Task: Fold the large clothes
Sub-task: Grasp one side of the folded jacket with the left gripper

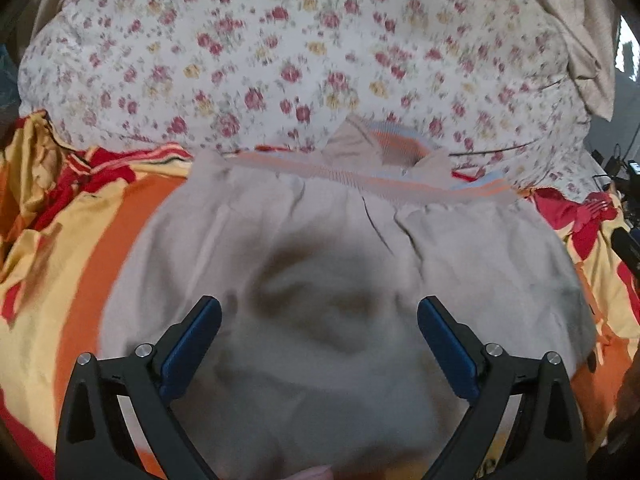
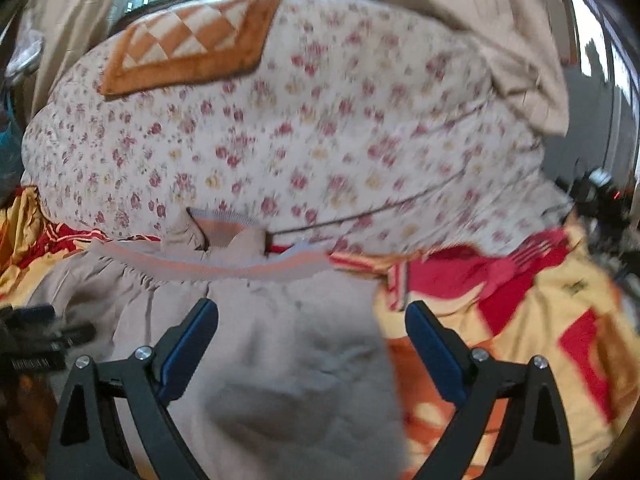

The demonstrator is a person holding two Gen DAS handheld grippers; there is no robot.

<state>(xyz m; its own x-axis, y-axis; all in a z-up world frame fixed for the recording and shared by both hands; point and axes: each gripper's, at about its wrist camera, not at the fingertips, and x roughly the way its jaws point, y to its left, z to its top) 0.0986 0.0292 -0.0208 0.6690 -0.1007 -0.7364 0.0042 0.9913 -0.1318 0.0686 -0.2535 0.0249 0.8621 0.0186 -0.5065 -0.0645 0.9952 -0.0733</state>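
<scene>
Item: beige garment [image 1: 320, 264], striped ribbed band [image 1: 372, 182] at its far edge, lying spread on the orange-and-yellow bedspread [image 1: 80, 240], just before the floral quilt [image 1: 280, 60].

Tools: left gripper [image 1: 319, 320] and right gripper [image 2: 312, 322], both released, jaws wide, grasping nothing.

Step, as we judge it: between folds, hovering over the cloth.

Next: we must pick a near edge or corner each, close on it, carry it toward the band.

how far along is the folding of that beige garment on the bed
Early or midway. The beige garment lies spread on the striped bedcover, its striped ribbed band at the far edge. Nothing is in hand: left claw and right claw are open above it. Folding remains.
</scene>
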